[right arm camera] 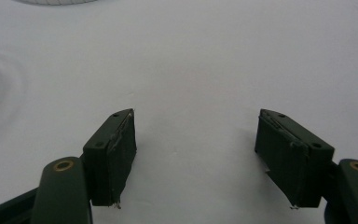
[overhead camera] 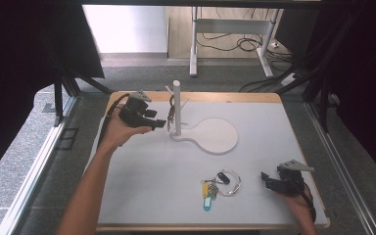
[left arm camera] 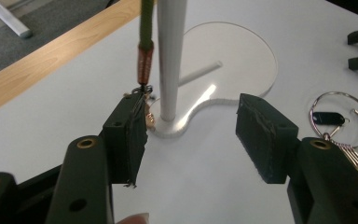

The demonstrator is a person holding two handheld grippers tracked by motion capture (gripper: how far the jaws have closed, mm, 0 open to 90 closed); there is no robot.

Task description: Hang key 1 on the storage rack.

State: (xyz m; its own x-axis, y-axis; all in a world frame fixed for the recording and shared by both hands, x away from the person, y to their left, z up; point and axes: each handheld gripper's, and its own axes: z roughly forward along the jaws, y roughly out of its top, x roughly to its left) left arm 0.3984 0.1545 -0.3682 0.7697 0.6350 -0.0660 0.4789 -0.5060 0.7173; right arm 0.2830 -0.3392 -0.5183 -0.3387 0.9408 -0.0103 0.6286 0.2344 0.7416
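A white stand has a tall post [overhead camera: 176,105] on a flat rounded base [overhead camera: 215,135]. From one of its pegs hangs a keychain [overhead camera: 171,113] on a green cord with a copper-coloured wrap [left arm camera: 145,51]. My left gripper [overhead camera: 159,122] is level with the post's lower half, just left of it, and open [left arm camera: 191,126]. The keychain's lower end dangles beside the tip of its left jaw, not between the pads. A bunch of keys on a large ring [overhead camera: 220,185] lies on the table at the front. My right gripper [overhead camera: 264,178] rests to the right of it, open [right arm camera: 196,140] over bare tabletop.
The white tabletop [overhead camera: 147,186] has a wooden rim [overhead camera: 215,97] along its far edge. The key ring [left arm camera: 338,119] and the right gripper's jaws show farther off in the left gripper view. Beyond the table stand a desk frame [overhead camera: 230,29] and cables on the floor.
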